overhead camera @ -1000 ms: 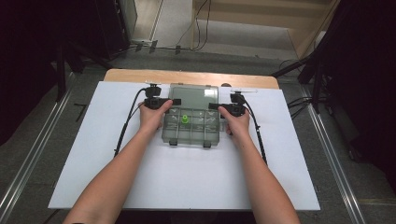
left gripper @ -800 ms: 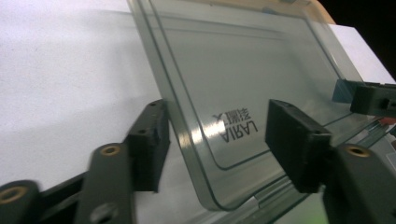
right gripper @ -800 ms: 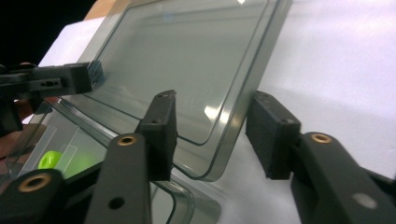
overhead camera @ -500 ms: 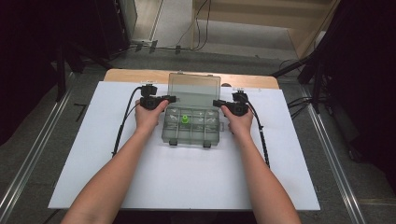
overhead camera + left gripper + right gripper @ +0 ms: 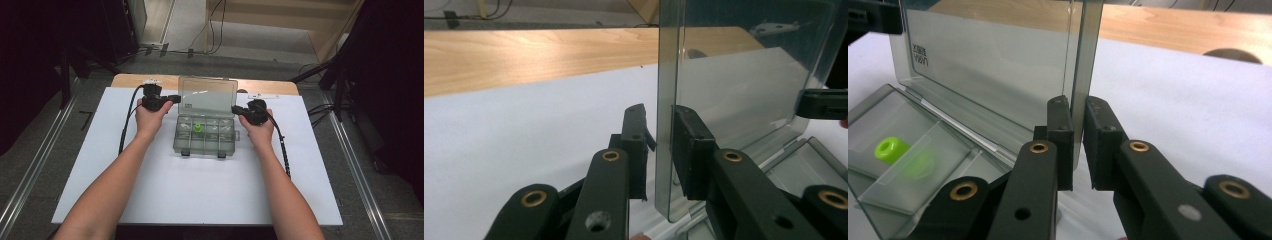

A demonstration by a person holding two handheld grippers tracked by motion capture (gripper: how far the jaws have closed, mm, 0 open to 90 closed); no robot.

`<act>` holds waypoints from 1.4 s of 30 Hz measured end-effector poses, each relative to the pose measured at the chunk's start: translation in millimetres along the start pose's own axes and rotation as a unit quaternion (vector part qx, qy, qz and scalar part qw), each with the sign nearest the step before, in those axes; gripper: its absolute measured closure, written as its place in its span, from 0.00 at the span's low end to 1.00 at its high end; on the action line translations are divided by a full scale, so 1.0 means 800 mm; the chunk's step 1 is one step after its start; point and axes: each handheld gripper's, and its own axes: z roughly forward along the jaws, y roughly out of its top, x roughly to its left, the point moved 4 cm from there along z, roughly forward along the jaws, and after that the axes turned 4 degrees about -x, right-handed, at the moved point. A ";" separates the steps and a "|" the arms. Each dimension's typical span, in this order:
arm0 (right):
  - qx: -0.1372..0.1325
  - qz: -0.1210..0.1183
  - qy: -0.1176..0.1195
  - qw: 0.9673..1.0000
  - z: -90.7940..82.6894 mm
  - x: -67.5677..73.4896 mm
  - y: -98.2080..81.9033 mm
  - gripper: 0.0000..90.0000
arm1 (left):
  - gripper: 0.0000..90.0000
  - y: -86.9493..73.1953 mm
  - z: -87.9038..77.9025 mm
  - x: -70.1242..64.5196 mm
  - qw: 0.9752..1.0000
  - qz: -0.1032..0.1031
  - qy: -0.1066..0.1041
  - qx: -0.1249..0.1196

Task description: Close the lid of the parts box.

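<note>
Evidently opening: box point(image 5: 205, 135) sat mid-desk point(image 5: 100, 165), lid point(image 5: 207, 96) upright. Left gripper point(image 5: 659, 150) straddled its left edge, jaws slack with a gap; right gripper point(image 5: 1078, 145) pinched the right edge, steadying both sides. Green piece point(image 5: 889, 148) lay in a compartment.

The box lid point(image 5: 744, 100) is clear, glossy, smoke-tinted plastic. The table edge point(image 5: 524, 55) is smooth pale wood. The white sheet point(image 5: 200, 190) looks matt.
</note>
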 end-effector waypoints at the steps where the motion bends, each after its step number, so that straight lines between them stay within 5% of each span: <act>1: -0.001 -0.007 -0.001 1.000 0.000 0.001 0.000 0.90 | 0.85 0.001 0.000 -0.001 1.000 0.004 0.000 -0.003; 4: -0.005 -0.013 -0.002 1.000 -0.001 0.001 -0.001 0.90 | 0.92 0.001 -0.001 -0.002 1.000 -0.010 -0.011 -0.008; 10: 0.008 0.017 0.015 1.000 0.000 -0.004 0.004 0.82 | 0.93 -0.005 -0.007 -0.011 0.999 0.024 0.007 -0.034; 15: -0.021 0.035 0.009 0.999 -0.012 -0.009 0.029 0.75 | 0.93 -0.009 -0.012 -0.014 0.998 0.037 0.011 -0.047; 25: -0.030 0.037 0.002 0.999 -0.014 0.001 0.059 0.85 | 0.93 -0.015 -0.017 -0.015 0.997 0.049 0.009 -0.063; 31: -0.027 0.013 -0.006 1.000 -0.016 0.004 0.056 0.91 | 0.91 -0.014 -0.018 -0.012 0.999 0.013 -0.007 -0.051; 35: -0.038 0.005 -0.013 0.999 -0.018 0.008 0.053 0.91 | 0.77 -0.008 -0.032 -0.009 0.998 -0.005 -0.026 -0.058; 39: -0.045 -0.006 -0.014 0.999 -0.021 0.009 0.052 0.91 | 0.99 -0.002 -0.049 -0.003 0.997 -0.007 -0.048 -0.066; 42: -0.055 -0.013 -0.012 0.998 -0.023 0.010 0.049 0.91 | 0.99 0.001 -0.049 0.004 0.998 -0.012 -0.047 -0.050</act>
